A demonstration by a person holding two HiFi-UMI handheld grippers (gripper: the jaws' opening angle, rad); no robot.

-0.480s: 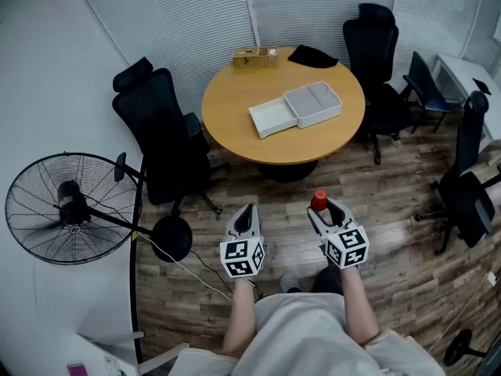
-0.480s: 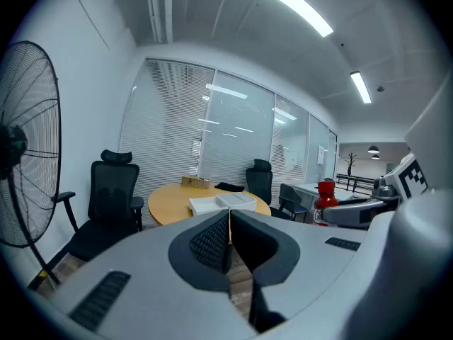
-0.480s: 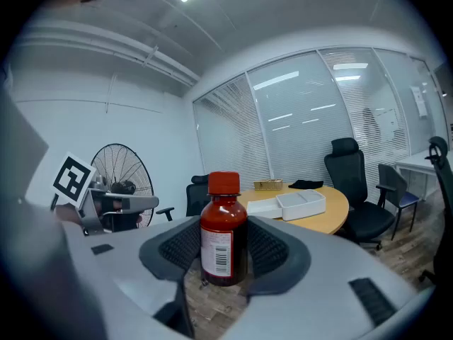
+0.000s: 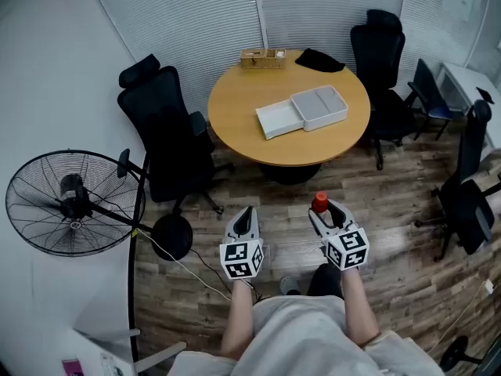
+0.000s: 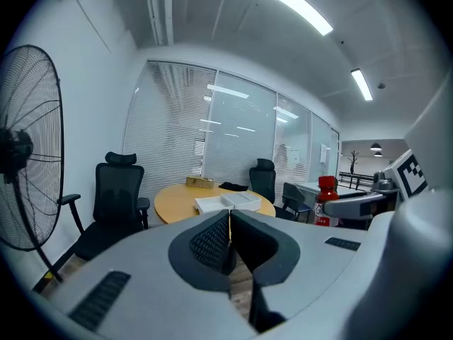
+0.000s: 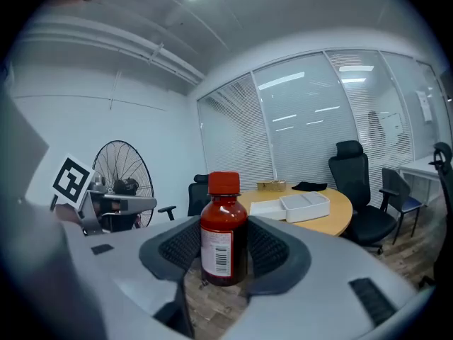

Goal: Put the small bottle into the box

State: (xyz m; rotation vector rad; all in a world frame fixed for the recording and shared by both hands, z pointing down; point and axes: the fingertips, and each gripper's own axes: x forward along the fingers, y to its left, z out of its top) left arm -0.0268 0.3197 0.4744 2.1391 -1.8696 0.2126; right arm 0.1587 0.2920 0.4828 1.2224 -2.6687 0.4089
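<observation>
Two grippers: the right gripper (image 4: 322, 209) is clamped on the bottle (image 6: 224, 236), both pads pressing its sides; the left gripper (image 4: 247, 212) has its jaws together with nothing between them.
Bottle place: carried in the right jaws over the wood-plank floor (image 4: 391, 202), well short of the table (image 4: 239, 108).
Key relation: the box (image 4: 317, 108) lies ahead of the right gripper, well apart from it, on the far side of the table's near edge and a little to the left of straight ahead in the head view.
Long axis: the bottle stands upright, cap up, its length crossing the jaws' line.
Nearer hand: the right one, which already holds the load; the left sits farther off to the side.
Bottle make: small, round-bodied, glossy dark red-brown, red ribbed cap, white label with a barcode; glass or plastic I cannot tell.
Pads: dark, finely ribbed, curved to the bottle's sides.
Box make: shallow, rectangular, matte pale grey-white, in two parts lying side by side; both look empty.
Table: round, smooth light wood.
Judgement: the carry to the table comes first, then a lowering from above.
</observation>
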